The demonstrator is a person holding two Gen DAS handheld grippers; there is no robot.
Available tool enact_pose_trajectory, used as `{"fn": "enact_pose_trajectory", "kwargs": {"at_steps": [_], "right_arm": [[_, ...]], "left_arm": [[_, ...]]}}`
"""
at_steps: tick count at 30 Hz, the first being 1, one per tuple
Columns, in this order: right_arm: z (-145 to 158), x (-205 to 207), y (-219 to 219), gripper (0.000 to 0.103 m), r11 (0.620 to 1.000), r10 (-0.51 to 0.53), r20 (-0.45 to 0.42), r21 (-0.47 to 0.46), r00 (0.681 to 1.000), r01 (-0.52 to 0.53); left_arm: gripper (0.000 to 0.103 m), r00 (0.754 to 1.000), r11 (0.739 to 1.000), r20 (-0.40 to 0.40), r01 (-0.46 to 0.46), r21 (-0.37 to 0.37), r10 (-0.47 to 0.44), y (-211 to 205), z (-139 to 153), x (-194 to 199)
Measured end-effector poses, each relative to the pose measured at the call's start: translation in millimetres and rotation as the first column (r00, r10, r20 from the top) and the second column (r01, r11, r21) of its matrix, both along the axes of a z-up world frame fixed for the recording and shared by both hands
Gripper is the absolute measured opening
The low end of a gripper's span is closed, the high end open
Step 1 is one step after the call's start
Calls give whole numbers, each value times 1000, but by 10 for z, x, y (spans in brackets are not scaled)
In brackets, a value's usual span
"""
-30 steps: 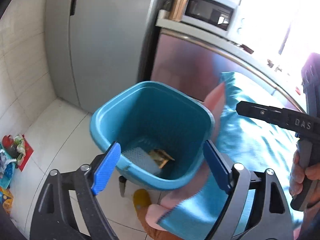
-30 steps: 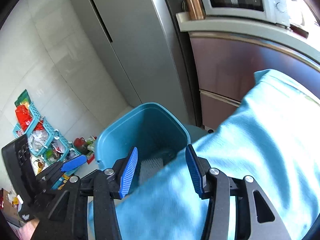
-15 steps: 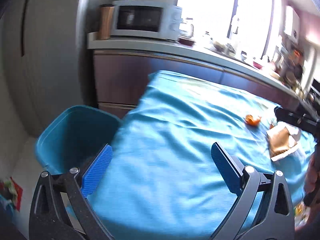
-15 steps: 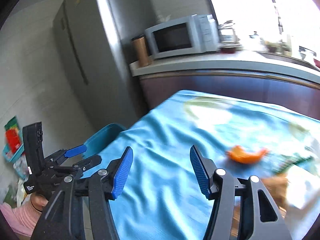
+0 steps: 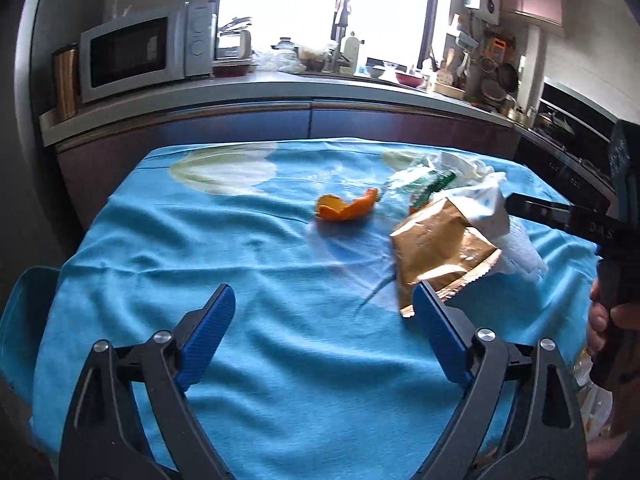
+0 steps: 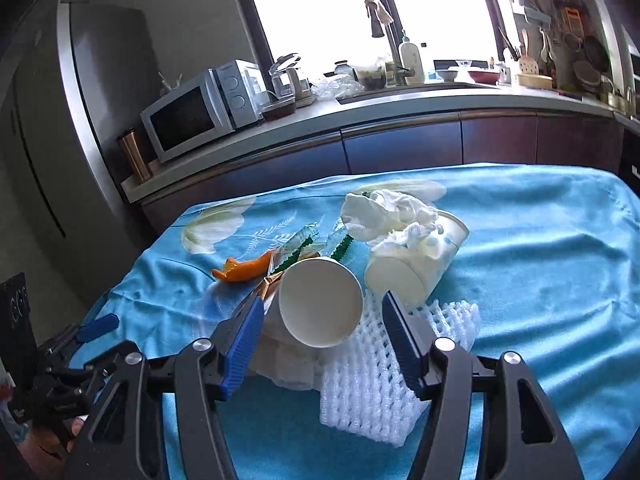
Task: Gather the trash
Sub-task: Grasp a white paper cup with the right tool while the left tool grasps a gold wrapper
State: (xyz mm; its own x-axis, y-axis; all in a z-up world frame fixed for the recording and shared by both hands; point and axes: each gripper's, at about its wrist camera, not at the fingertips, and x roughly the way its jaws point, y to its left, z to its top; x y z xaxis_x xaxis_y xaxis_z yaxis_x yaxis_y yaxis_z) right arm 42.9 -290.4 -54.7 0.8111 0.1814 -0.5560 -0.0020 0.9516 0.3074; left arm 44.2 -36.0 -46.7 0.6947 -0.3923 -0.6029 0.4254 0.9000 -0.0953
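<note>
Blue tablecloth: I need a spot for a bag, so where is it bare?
Bare cloth runs from the orange peel to the left edge and down to the left gripper. The right side past the tipped cups is also free. Crowded: gold wrapper, tissue, foam net.

Orange peel [image 5: 347, 209] on floral turquoise tablecloth [image 5: 280, 288]

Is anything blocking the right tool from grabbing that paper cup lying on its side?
Nothing visible. The cup lies just ahead of the right tool, mouth toward it, atop foam netting. The opening jaws flank it without touching.
</note>
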Motion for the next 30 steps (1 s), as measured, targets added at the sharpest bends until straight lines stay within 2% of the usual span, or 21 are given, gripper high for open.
{"fn": "enact_pose_trajectory", "kwargs": {"at_steps": [6, 8, 10, 12, 13, 16, 20, 22, 30], "right_arm": [[-119, 90, -57, 68, 997, 33, -16, 77, 999, -32], [-155, 131, -77, 68, 995, 36, -26, 95, 999, -33], [-185, 157, -99, 64, 990, 48, -31, 131, 998, -44], [-205, 164, -116, 57, 987, 59, -33, 153, 998, -53], [-208, 161, -129, 57, 986, 58, -33, 158, 998, -52], [-204, 130, -149, 56, 985, 59, -26, 163, 998, -54], [-177, 99, -176, 54, 983, 61, -12, 175, 998, -58], [-162, 83, -188, 54, 982, 65, -7, 179, 998, -63], [-44, -25, -182, 54, 979, 84, 32, 186, 996, -88]], "left_arm": [[84, 991, 991, -14, 130, 35, -130, -361, -78, -30], [80, 985, 984, -35, 172, 41, -170, -475, -116, -7], [68, 980, 980, -59, 191, 55, -188, -599, -165, 38], [64, 978, 977, -81, 200, 68, -195, -693, -204, 86], [56, 977, 977, -90, 202, 67, -196, -723, -215, 110], [43, 971, 976, -112, 218, 31, -213, -735, -215, 181], [31, 969, 975, -110, 222, 6, -220, -713, -193, 214], [14, 968, 974, -109, 226, 1, -225, -705, -181, 200], [4, 976, 979, -85, 200, -30, -202, -549, -105, 177]]}}
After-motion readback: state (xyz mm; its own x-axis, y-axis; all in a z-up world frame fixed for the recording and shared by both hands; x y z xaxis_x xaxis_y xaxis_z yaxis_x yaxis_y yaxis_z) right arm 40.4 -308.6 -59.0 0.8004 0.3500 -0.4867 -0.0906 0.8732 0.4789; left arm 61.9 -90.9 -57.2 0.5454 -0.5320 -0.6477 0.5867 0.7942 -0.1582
